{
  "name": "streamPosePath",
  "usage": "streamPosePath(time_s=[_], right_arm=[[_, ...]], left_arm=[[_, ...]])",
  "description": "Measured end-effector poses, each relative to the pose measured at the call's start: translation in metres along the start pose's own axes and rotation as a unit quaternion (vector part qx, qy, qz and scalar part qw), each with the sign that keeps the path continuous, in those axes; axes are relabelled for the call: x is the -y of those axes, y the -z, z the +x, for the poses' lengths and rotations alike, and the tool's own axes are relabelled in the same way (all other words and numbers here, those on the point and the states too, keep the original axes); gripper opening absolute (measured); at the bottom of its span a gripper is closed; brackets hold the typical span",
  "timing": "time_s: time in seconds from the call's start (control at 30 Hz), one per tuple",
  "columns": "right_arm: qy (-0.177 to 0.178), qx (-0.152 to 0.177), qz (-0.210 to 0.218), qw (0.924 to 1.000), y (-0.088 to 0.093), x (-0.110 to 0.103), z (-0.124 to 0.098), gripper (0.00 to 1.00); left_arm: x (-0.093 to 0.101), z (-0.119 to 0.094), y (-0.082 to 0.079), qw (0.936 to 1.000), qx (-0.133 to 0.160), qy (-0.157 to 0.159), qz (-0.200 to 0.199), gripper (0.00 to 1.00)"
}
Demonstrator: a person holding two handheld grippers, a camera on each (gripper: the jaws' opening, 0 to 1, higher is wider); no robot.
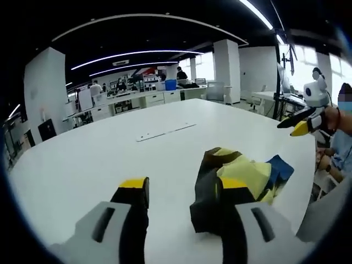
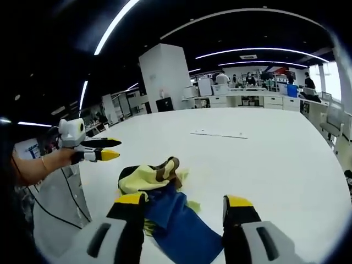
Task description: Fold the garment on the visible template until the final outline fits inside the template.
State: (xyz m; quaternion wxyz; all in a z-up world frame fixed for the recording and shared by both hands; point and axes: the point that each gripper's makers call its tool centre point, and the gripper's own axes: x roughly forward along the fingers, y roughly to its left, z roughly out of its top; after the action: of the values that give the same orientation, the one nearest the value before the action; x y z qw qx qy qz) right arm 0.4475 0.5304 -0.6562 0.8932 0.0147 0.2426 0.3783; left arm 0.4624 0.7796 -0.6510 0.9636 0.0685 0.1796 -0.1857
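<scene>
A: Where is the garment (image 1: 236,184)?

B: It lies bunched on the white table (image 1: 110,154), near the edge where the person stands. In the left gripper view it sits low and right of centre, just beyond that gripper's right jaw. It is a crumpled heap of yellow, dark brown and blue cloth.

A: Which way does it run?

B: In the right gripper view the garment (image 2: 165,203) stretches from near to far: a blue part lies closest, between the jaws, and the yellow and brown part rises at the far end. In the left gripper view the dark part is at the left and the blue tip points right, toward the table's edge. It is too rumpled to tell collar from hem.

A: And the left gripper (image 1: 184,192)?

B: Its jaws stand wide apart with nothing between them. The right jaw overlaps the dark cloth in the picture; whether it touches I cannot tell.

A: The right gripper (image 2: 184,208)?

B: Also spread wide, hovering over the blue cloth, gripping nothing. In the left gripper view it shows at the far right, held up off the table.

A: Anything else on the table?

B: A thin pale strip (image 1: 165,132) lies flat farther out, well apart from the garment. Beyond are desks (image 1: 137,99), a white pillar (image 1: 226,63) and people.
</scene>
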Motion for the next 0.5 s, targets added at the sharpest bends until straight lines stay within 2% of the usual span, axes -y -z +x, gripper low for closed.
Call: streamPosePath(time_s=[0.2,0.3,0.5], right_arm=[[-0.011,-0.003,-0.001,0.9999,-0.003,-0.004,0.017,0.49],[-0.020,-0.012,-0.003,0.9997,-0.003,-0.008,0.028,0.46],[-0.038,-0.024,-0.011,0.9989,-0.001,-0.017,0.048,0.43]], left_arm=[[0.003,0.022,0.013,0.9997,-0.021,0.016,0.000,0.39],[0.001,0.031,0.029,0.9986,-0.045,0.023,-0.015,0.36],[0.004,0.037,0.047,0.9963,-0.058,0.040,-0.049,0.29]])
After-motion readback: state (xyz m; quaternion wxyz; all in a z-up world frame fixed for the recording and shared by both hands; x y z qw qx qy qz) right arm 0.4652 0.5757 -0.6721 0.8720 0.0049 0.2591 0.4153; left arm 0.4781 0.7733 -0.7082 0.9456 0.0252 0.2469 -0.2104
